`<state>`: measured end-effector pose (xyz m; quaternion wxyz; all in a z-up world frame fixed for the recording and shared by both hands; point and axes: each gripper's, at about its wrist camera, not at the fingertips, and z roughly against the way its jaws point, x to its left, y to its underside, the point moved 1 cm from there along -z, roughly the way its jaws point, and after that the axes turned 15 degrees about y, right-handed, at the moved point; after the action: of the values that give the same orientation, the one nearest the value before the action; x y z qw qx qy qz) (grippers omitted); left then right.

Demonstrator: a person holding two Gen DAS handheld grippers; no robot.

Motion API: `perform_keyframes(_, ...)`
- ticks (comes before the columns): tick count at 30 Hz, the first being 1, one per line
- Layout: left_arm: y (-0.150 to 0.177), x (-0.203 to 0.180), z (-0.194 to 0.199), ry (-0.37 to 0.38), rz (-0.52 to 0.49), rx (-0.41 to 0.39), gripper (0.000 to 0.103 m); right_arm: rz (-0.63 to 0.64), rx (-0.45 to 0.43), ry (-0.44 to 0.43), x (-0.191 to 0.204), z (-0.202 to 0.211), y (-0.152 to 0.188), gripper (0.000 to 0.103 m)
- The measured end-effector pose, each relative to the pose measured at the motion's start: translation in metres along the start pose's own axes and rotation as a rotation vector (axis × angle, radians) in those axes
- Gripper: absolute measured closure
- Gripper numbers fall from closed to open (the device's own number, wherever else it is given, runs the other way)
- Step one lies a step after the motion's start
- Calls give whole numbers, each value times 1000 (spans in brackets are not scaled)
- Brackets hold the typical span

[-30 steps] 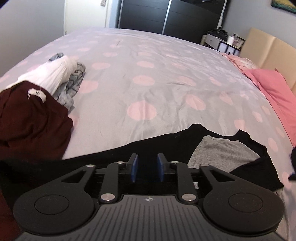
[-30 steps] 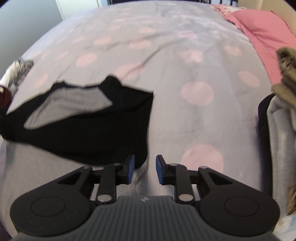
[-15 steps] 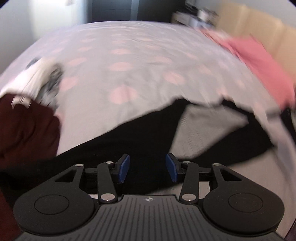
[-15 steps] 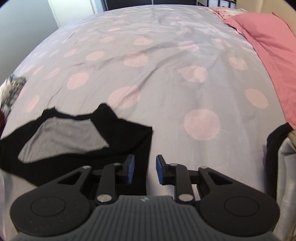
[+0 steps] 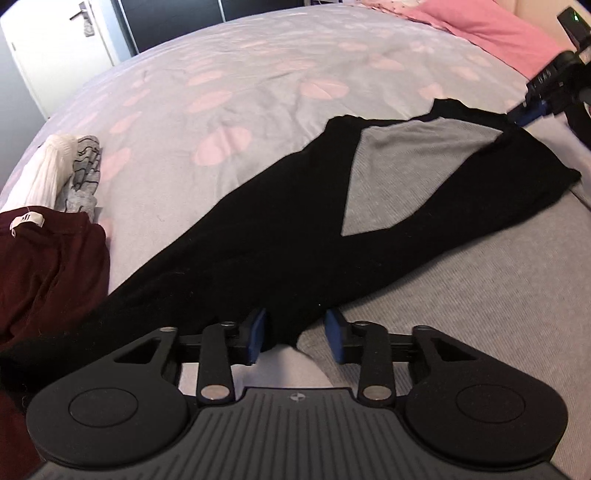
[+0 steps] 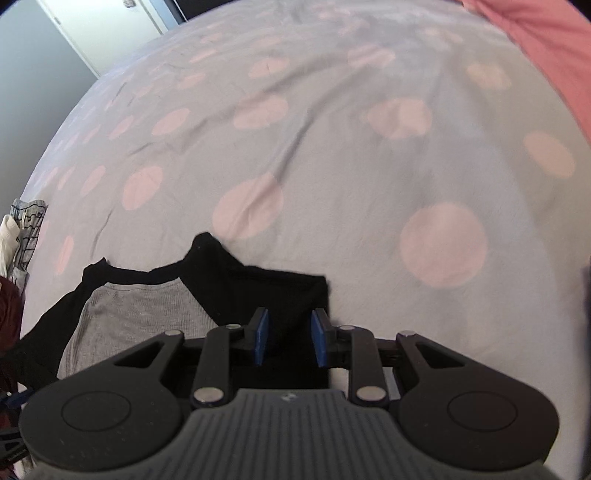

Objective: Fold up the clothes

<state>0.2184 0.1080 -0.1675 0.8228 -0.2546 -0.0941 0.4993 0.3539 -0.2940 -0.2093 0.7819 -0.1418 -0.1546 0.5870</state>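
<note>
A black garment with a grey panel (image 5: 303, 229) lies stretched across the grey bed cover with pink dots (image 5: 236, 92). My left gripper (image 5: 297, 334) is open, its jaws around the garment's near left end, which hangs between the blue pads. My right gripper (image 6: 289, 338) is open, its jaws over the garment's black right corner (image 6: 273, 291); the grey panel (image 6: 136, 314) lies to its left. The right gripper also shows in the left wrist view (image 5: 532, 109) at the garment's far right edge.
A dark red garment (image 5: 44, 266) with a white label lies at the left, next to white and grey patterned clothes (image 5: 70, 173). A pink pillow (image 5: 491, 33) lies at the far right. A white door (image 5: 55, 40) stands beyond the bed.
Both grippers have opened wider and dropped onto the garment. The left one now straddles its near end; the right one has moved left over its black corner. The garment lies more stretched out.
</note>
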Motion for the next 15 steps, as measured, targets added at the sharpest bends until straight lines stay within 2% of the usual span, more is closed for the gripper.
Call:
perform_keyframes(1, -1, 0, 0, 5, 4, -4, 81, -8, 12, -8, 1, -3, 1, 81)
perform_keyframes(2, -2, 1, 1, 10, 8, -8, 86, -15, 14, -11, 1, -3, 1, 97)
perform_keyframes(3, -4, 0, 3, 9, 8, -15, 93, -21, 12, -11, 2, -4, 1, 101)
perform_keyframes(4, -5, -1, 5, 8, 7, -21, 100, -27, -2, -2, 1, -1, 0, 101)
perform_keyframes(10, -27, -6, 39, 25, 32, -105, 101, -116, -102, 26, -17, 21, -4, 101)
perform_keyframes(15, -45, -22, 72, 45, 14, -108, 101, -144, -112, 38, -27, 26, -5, 101)
